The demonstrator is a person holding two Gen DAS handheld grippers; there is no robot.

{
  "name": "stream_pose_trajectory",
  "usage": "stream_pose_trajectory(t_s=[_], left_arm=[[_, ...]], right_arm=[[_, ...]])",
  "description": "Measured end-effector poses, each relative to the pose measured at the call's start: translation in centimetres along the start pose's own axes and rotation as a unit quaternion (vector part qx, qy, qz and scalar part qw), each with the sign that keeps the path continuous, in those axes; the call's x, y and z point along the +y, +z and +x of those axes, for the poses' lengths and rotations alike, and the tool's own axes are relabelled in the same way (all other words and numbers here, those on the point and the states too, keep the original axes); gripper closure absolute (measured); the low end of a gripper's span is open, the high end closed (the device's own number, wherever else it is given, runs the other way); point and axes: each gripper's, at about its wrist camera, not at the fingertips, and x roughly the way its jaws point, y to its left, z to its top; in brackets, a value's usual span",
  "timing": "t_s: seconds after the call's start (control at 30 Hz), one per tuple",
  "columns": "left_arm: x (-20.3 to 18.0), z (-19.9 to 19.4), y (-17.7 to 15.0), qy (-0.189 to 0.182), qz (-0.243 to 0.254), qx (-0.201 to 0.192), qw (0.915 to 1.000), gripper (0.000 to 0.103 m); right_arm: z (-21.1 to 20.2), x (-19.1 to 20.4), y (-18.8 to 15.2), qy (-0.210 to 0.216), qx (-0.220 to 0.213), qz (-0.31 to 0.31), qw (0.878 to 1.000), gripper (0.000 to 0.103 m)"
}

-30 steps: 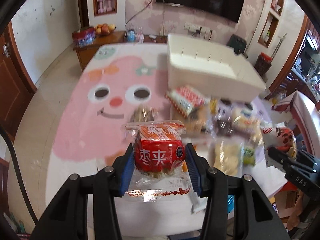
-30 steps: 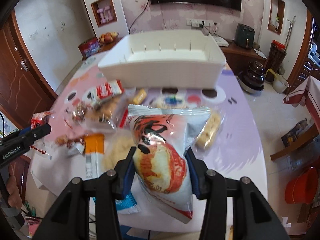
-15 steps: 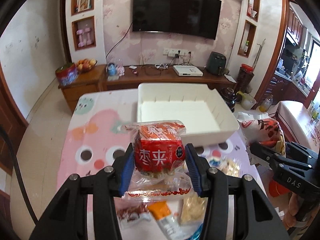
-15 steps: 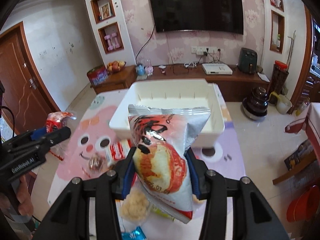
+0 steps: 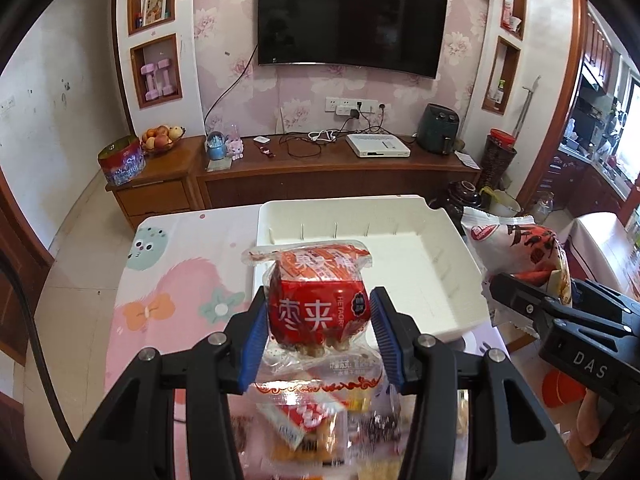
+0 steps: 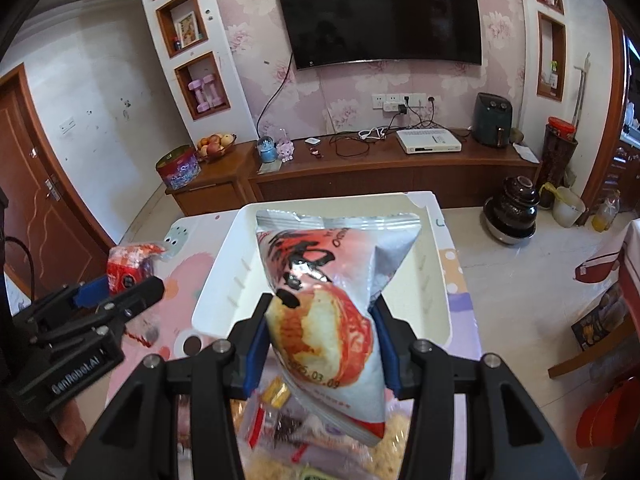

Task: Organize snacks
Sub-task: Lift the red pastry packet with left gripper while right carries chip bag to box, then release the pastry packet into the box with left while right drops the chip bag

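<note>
The left gripper (image 5: 318,320) is hovering above the table, pointing forward and slightly down at the near left corner of the white plastic bin (image 5: 460,296), its blue-padded jaws pressing in on both sides of a red jujube snack pack (image 5: 316,304) and holding it upright in the air. The pack is showing white characters "枣来" and the small vertical word "HETAO", with a clear crimped wrapper sticking out above and below. The right gripper (image 6: 320,332) is also raised and aimed at the bin, its jaws squeezing the lower half of a silver and orange snack bag (image 6: 332,280), which is leaning a little to the right with its sealed top reaching over the bin's interior; a printed date reading "03.09" is showing near the bag's bottom edge. In the left wrist view the right gripper's body is carrying the letters "DAS", and in the right wrist view the left gripper's body is reading "GenRobot.AI". The bin is sitting on a pink cartoon tablecloth (image 5: 172,280), and a blurred pile of other snack packets (image 5: 320,428) is lying on the table beneath both grippers. Beyond the table, a wooden TV cabinet (image 5: 332,172) is standing under a wall-mounted television (image 5: 352,28).
</note>
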Motion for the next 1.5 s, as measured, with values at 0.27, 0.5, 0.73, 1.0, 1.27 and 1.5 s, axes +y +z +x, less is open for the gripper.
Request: stream_pose_trajectory(t_s=[0.27, 0.5, 0.73, 1.0, 1.27, 1.5], left_arm=[[-0.7, 4.9, 2.3, 0.012, -0.005, 0.007, 0.9999, 0.055], [-0.7, 8.0, 2.5, 0.025, -0.007, 0.016, 0.9995, 0.055], [-0.6, 9.9, 2.5, 0.029, -0.007, 0.019, 0.9994, 0.054], [-0.7, 12.1, 2.2, 0.021, -0.002, 0.024, 0.9995, 0.048], [-1.1, 12.6, 1.9, 0.023, 0.013, 0.018, 0.9995, 0.048], [-1.0, 12.6, 1.3, 0.033, 0.018, 0.018, 0.9991, 0.038]], right_arm=[[5.3, 0.0, 2.5, -0.049, 0.023, -0.016, 0.998, 0.055], [9.0, -1.3, 3.4, -0.051, 0.047, 0.014, 0.998, 0.055], [12.2, -2.3, 3.5, -0.045, 0.07, 0.055, 0.995, 0.055], [14.5, -1.8, 2.8, -0.058, 0.087, 0.028, 0.994, 0.054], [15.3, -1.5, 2.7, -0.061, 0.081, 0.032, 0.994, 0.052], [15.3, -0.8, 2.7, -0.077, 0.085, 0.009, 0.993, 0.051]])
